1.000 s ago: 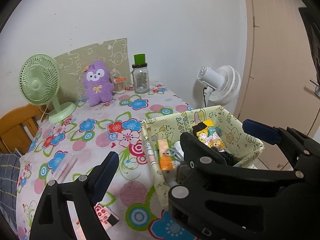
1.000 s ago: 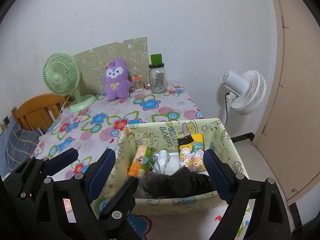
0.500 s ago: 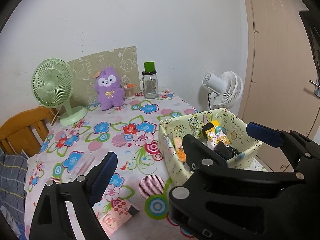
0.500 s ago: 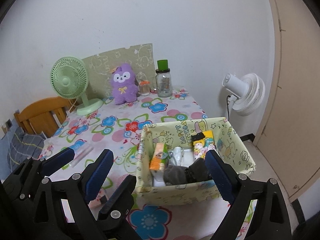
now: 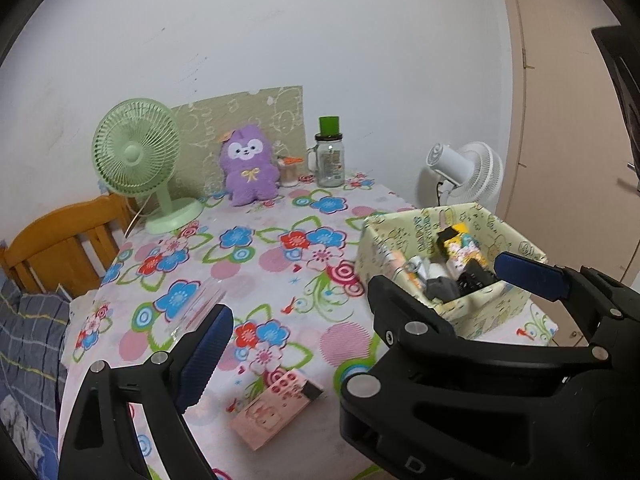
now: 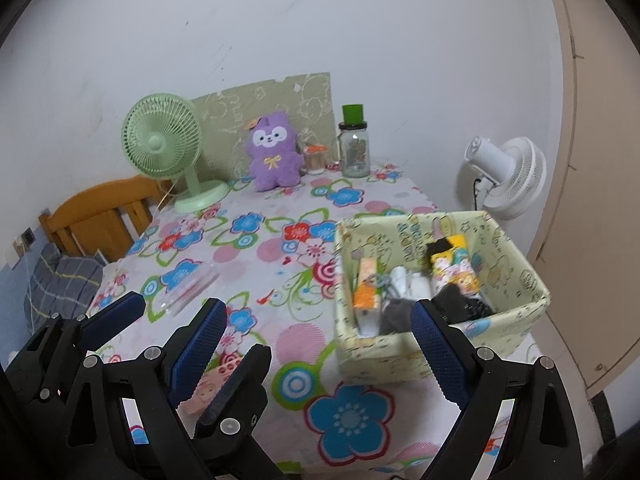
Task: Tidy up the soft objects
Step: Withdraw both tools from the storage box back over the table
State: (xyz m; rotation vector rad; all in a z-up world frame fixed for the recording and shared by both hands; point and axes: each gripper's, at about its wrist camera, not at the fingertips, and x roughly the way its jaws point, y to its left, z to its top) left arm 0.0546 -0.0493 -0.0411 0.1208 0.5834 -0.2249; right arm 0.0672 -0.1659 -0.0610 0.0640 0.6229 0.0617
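Observation:
A pale green fabric box (image 5: 468, 320) (image 6: 516, 320) sits at the right front of the flowered table and holds folded socks, dark cloth and small packets. A purple plush toy (image 5: 249, 166) (image 6: 274, 156) stands at the back of the table. My left gripper (image 5: 360, 300) is open and empty above the table's front. In the right wrist view the left gripper shows at the lower left (image 6: 176, 320). My right gripper (image 6: 320, 344) is open and empty, its right finger in front of the box.
A green desk fan (image 5: 140, 160) stands at the back left, a glass jar with green lid (image 5: 330, 156) at the back. A pink card (image 5: 276, 408) and a clear packet (image 5: 196, 308) lie near the front. A wooden chair (image 5: 60, 244) stands left, a white fan (image 5: 464, 172) right.
Both grippers have pulled back and up from the box, so more of the table shows. Both stay open and empty.

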